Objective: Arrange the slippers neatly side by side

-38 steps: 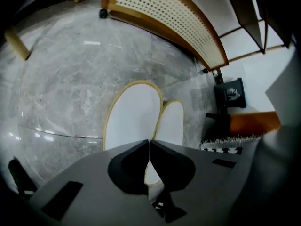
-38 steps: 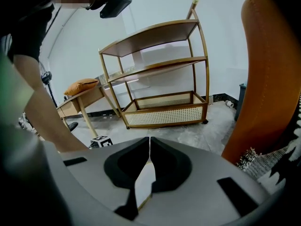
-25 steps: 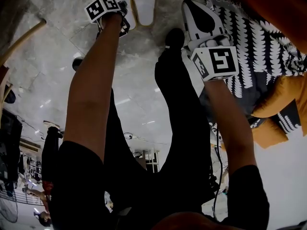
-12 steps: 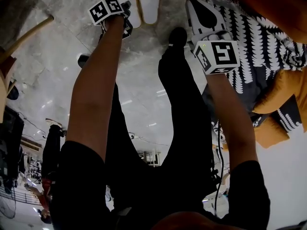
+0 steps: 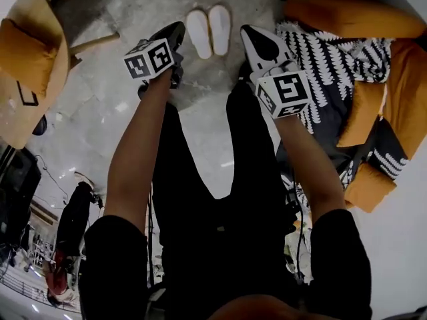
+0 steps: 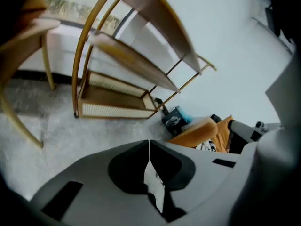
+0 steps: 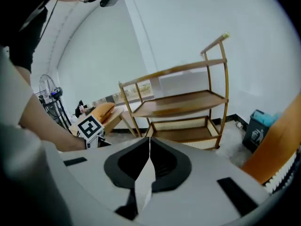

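Two white slippers [image 5: 209, 31] lie side by side on the grey marble floor, toes pointing the same way, at the top of the head view. My left gripper [image 5: 175, 31] hangs above the floor just left of them, apart from them. Its jaws have just closed with nothing between them, and the left gripper view shows the pads [image 6: 136, 166] pressed together. My right gripper [image 5: 248, 33] is held up to the right of the slippers, shut and empty [image 7: 149, 142]. Neither gripper view shows the slippers.
A wooden shelf rack [image 6: 136, 79] [image 7: 188, 102] stands by the white wall beyond the slippers. A sofa with orange cushions [image 5: 353, 19] and a black-and-white patterned blanket [image 5: 340, 59] fills the right. A wooden chair [image 5: 27, 52] stands left, and a blue bin [image 7: 256, 126] sits beside the rack.
Both grippers have lifted up off the floor and away from the slippers. The head view has pulled back, so the slippers look smaller and more of the room shows.
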### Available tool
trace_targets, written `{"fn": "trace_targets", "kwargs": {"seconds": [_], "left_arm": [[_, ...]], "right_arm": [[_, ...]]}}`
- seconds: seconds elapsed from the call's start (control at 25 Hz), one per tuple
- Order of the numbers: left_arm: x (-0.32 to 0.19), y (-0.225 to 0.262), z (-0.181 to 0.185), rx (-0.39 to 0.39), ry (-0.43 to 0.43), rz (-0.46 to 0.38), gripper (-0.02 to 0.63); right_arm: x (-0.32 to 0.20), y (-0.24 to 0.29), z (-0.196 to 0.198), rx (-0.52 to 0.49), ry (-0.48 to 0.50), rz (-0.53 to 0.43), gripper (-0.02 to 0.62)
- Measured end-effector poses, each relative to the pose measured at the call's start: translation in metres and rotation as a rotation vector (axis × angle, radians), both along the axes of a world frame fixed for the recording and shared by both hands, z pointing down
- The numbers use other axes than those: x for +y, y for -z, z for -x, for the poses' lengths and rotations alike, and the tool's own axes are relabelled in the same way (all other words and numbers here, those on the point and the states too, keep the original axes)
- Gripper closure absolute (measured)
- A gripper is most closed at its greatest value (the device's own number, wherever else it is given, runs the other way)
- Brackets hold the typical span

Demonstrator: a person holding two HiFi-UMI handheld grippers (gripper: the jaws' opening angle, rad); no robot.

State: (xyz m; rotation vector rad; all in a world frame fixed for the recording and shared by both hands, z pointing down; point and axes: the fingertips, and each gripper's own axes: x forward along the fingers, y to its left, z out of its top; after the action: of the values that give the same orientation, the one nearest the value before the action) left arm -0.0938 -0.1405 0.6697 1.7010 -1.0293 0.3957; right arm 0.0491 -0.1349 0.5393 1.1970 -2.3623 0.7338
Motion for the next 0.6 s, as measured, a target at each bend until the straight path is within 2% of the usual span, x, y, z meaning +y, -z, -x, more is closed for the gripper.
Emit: {"fn": "trace_targets", "kwargs": {"seconds": [0.16,0.32,0.44,0.6], "left_arm": [[-0.036,0.155,0.016,0.013,-0.036,-0.331,0.589],[-0.05,0.32,0.036,0.023,-0.035,-0.591,0.591],[-0.061,0.434,0.048,0.003,-0.018,-0.793,0.591],[-0.045,0.565,0.056,-0.074,-0.025,-1.019,0.591]], "right_arm": [[-0.014,0.111,0.024,-0.012,0.044,-0.112,0.56],[-0.018,0.228,0.031,-0.043,0.073,-0.19,0.561],[-0.028,0.311,0.028,-0.066,0.042,-0.286,0.561],[-0.022,0.408,0.022,-0.134,-0.028,-0.36,0.56]]}}
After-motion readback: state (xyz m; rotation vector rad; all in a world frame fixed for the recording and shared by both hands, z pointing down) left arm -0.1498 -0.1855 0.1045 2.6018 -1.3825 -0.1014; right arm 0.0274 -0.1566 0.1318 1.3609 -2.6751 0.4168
